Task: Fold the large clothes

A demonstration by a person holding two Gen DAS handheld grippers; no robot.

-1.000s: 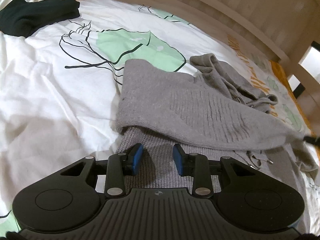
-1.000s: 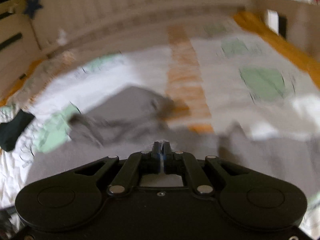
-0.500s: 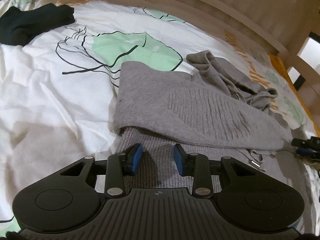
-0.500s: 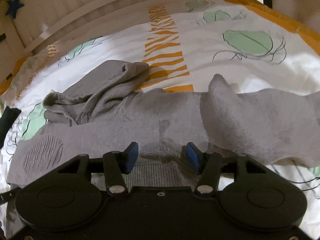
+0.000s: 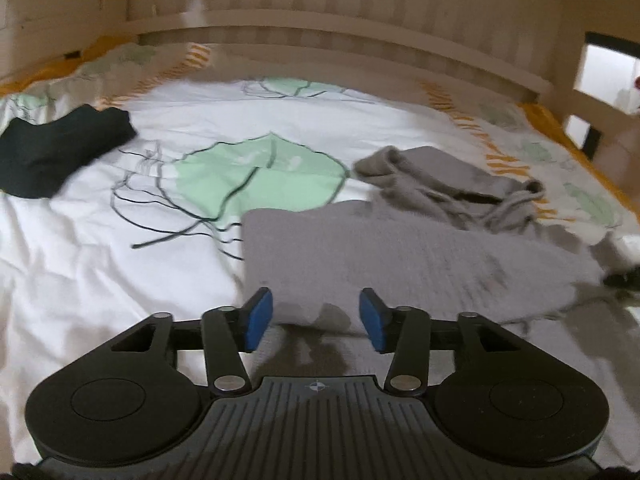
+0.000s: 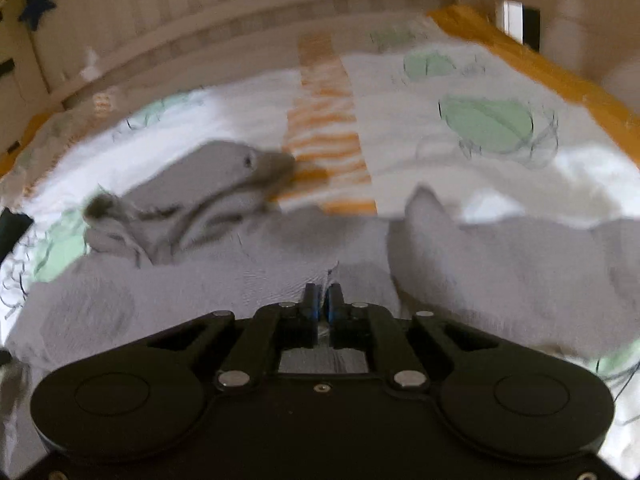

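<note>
The grey sweater (image 5: pixel 400 264) is lying on the bed (image 5: pixel 100 264), stretching crosswise in front of both tongs: its long axis is running from the left tongs (image 5: pixel 316 316) off to their right, where a black tip of the other tongs is just showing at the picture's edge. A folded-over flap is sitting right ahead of the left tongs, its square end pointing left. Beyond it, further from the tongs, a rumpled part of the sweater is bunching up (sleeve or hood, the blur is hiding which). In the right wrist view another fold is rising to the right of the tongs and trailing off that way.

The left tongs are standing about half apart, their blue pads (image 5: pixel 258 318) clear of the cloth; their jaws have just been opening, with the flap's near edge lying between them and ungripped. They are tilting down toward the bed.

The right tongs (image 6: pixel 322 306) are pinching a thin ridge of the sweater, having just snapped closed on it, and are angling down too.

Far ahead and left of the left tongs a dark garment (image 5: pixel 56 152) is lying on the white leaf-print cover. No readable writing is showing anywhere; the pictures are blurring. A slatted wooden rail (image 5: pixel 340 40) is closing off the bed's far side.
</note>
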